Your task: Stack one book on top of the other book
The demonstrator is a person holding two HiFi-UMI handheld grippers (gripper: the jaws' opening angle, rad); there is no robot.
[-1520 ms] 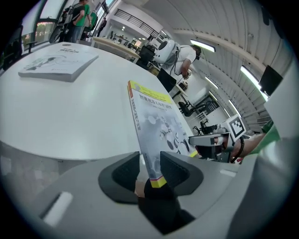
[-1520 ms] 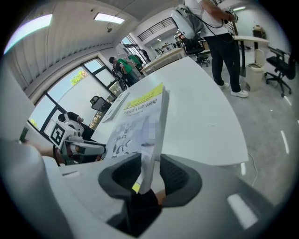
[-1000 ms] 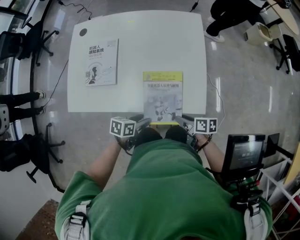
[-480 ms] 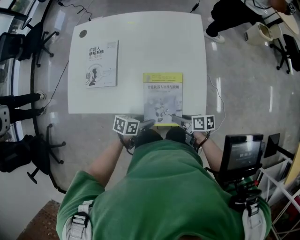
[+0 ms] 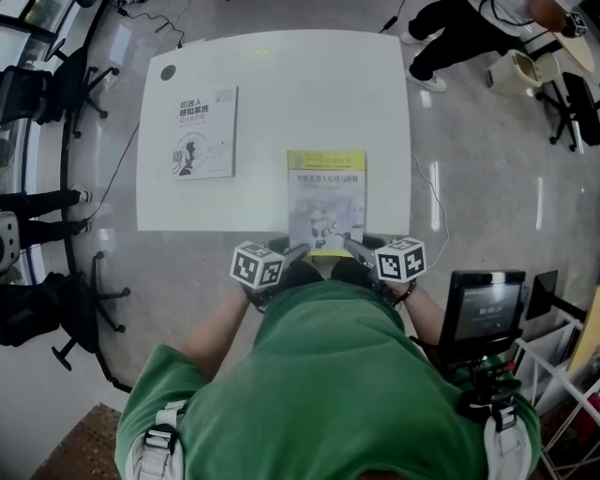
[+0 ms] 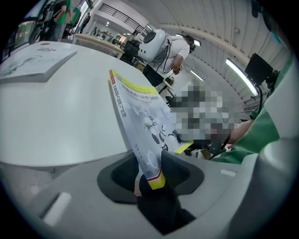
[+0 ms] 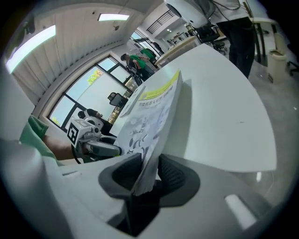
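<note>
A yellow-and-grey book (image 5: 326, 192) lies at the near edge of the white table (image 5: 281, 75), its near end overhanging the edge. A white book (image 5: 203, 131) lies flat at the far left, also seen as the white book (image 6: 32, 60) in the left gripper view. My left gripper (image 5: 302, 251) has the yellow book's near left corner (image 6: 148, 158) between its closing jaws, pads against the cover. My right gripper (image 5: 349, 246) is closing on the near right corner (image 7: 148, 163) the same way. Each gripper view shows the book (image 7: 152, 112) running away from the jaws.
Office chairs (image 5: 56, 84) stand left of the table. A person (image 5: 469, 28) stands at the far right corner beside a bin. A monitor on a stand (image 5: 486, 305) is close to my right. A cable (image 5: 427, 187) trails on the floor.
Both grippers have rolled inward, their marker cubes tilting, and their jaws have narrowed onto the yellow book's near corners. The books lie where they were.
</note>
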